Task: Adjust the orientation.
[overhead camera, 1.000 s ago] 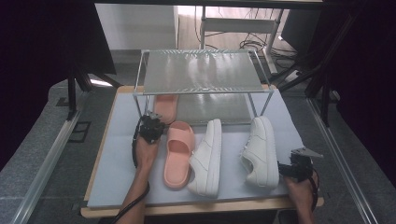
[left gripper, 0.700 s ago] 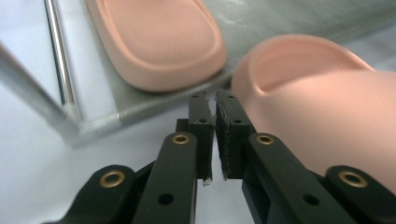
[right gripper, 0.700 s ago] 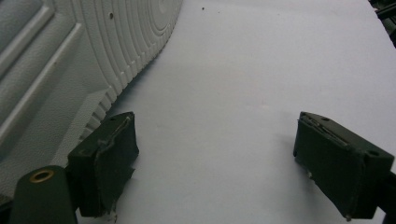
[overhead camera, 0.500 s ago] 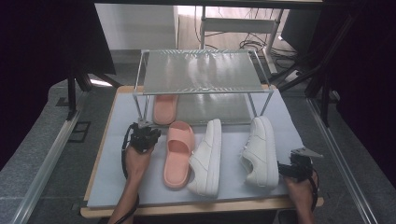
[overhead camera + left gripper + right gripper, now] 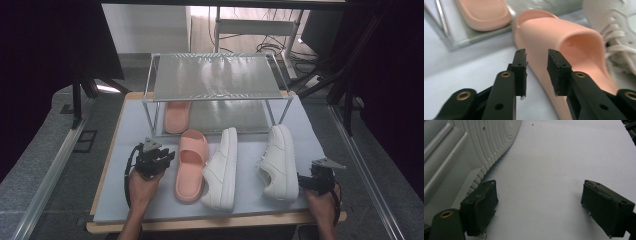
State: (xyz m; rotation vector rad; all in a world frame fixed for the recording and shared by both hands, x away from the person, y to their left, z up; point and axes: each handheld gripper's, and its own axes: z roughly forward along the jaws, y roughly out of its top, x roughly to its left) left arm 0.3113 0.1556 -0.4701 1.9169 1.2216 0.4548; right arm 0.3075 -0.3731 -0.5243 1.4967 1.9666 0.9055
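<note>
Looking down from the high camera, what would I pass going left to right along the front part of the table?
left gripper → pink slipper → white sneaker lying on its side → second white sneaker → right gripper

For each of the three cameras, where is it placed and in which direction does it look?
High view: above the near table edge, looking forward and down at the shoe rack; both forearms, left gripper and right gripper show.
Left gripper view: on the left gripper, looking along its open fingers at the pink slipper.
Right gripper view: on the right gripper, low over the table, beside the white sneaker.
Shared: high and left gripper views both show that slipper.
</note>
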